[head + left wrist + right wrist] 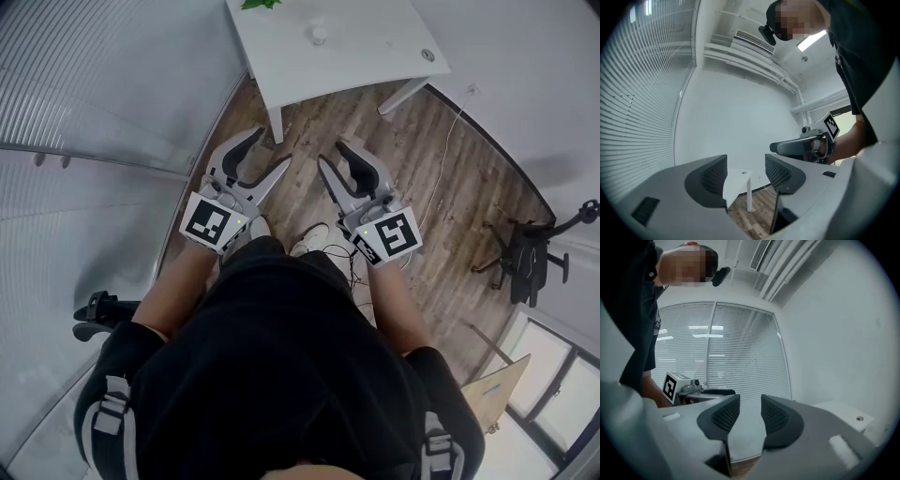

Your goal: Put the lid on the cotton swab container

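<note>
Both grippers are held over the wooden floor, in front of the person and short of a white table [375, 47]. My left gripper [270, 150] stands open, nothing between its jaws; in the left gripper view [746, 171] the table [736, 183] shows through the gap. My right gripper [331, 153] is open too and holds nothing [750, 411]. A small pale round thing [320, 35] rests on the table, too small to tell what it is. No lid can be made out.
A green plant [261, 4] sits at the table's far edge. A glass wall with blinds [84, 112] curves along the left. An office chair [530, 258] stands at the right, and a cable [450, 141] runs over the floor near the table leg.
</note>
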A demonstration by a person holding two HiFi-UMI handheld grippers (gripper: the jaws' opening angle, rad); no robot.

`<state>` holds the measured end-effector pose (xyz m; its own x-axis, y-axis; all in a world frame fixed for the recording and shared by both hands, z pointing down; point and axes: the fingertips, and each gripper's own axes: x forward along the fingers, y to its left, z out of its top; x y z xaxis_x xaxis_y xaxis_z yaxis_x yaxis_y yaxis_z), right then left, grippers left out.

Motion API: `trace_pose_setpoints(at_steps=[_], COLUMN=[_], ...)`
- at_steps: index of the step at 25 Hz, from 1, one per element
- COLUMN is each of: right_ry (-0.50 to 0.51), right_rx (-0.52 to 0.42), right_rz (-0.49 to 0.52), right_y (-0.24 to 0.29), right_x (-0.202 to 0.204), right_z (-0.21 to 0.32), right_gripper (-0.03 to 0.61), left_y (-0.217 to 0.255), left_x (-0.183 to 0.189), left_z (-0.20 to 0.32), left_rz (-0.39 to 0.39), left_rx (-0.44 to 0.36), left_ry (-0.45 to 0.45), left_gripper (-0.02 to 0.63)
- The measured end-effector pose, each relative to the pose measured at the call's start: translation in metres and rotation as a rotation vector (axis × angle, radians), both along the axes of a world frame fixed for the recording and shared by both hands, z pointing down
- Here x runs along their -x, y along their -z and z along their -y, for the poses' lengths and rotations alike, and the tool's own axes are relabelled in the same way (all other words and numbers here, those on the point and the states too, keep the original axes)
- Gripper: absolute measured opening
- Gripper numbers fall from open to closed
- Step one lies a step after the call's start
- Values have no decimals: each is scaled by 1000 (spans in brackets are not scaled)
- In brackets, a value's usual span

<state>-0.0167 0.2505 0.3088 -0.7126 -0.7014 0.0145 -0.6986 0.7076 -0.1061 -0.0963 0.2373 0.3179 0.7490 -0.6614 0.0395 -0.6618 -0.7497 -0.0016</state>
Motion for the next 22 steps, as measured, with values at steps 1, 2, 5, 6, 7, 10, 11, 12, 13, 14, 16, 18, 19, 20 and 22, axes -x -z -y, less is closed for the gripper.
trace_pose_setpoints(at_steps=[1,2,5,6,7,10,11,12,13,14,16,18,19,20,22], right_ry=[2,3,1,0,-1,-4,-6,-10,-13,-17,-21,-24,-24,-23,-21], right_rx=[1,1,-4,-5,-5,-11,-13,-14,-15,-15,-15,-14,-12,-10,-7], right_rz=[-7,-13,-19,-18,-17,-17,-17,-18,-18,-17,-14,-14,-14,-14,-13], right_y=[-1,-1,-1,-1,0,2,3,4,4,5,5,5,4,3,2], right_x=[0,0,-2,-3,-4,-8,-10,-12,-13,-15,-18,-22,-24,-26,-32], right_z=[-1,-1,-4,-4,-4,-5,-6,-6,-6,-6,-7,-7,-8,-8,-9], right_gripper=[154,160,183,193,199,219,225,233,239,245,251,252,253,255,256], left_y=[1,1,2,2,2,5,6,7,7,8,7,7,7,8,8], left_x=[0,0,-4,-5,-6,-11,-12,-14,-15,-15,-18,-21,-23,-25,-32], left_z=[0,-1,-3,-4,-5,-7,-8,-9,-9,-9,-10,-10,-11,-11,-11], left_rz=[-10,-16,-15,-13,-12,-17,-17,-16,-15,-15,-14,-13,-12,-10,-8], left_rx=[-3,-7,-11,-11,-11,-16,-18,-21,-23,-23,-22,-24,-28,-32,-31], left_ry=[2,2,-11,-15,-18,-29,-31,-32,-33,-34,-37,-38,-38,-38,-37], left_gripper=[255,265,285,288,290,290,290,290,290,291,296,298,298,298,298])
